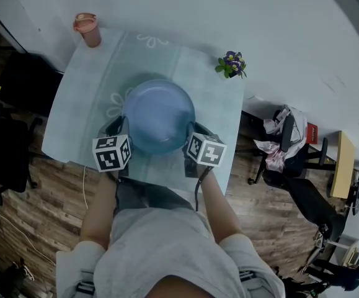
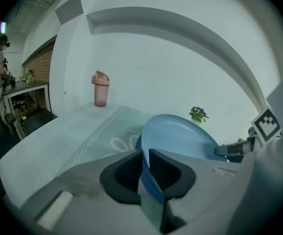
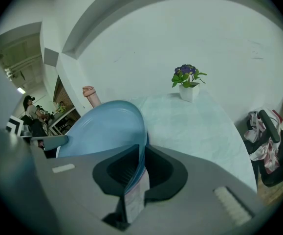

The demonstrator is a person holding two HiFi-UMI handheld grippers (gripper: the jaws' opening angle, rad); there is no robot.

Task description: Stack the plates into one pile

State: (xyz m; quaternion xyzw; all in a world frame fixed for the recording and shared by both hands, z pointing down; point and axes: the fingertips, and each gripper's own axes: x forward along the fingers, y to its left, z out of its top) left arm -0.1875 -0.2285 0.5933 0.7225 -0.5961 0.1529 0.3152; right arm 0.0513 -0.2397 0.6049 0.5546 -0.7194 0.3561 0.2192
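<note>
left claw [image 2: 147, 174] | clamped on blue plate [image 2: 183, 136] rim | pink cup [image 2: 100, 88] behind

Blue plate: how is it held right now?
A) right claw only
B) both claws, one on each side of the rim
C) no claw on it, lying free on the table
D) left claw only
B: the left claw and the right claw each pinch the rim of the blue plate, one on either side of it.
</note>
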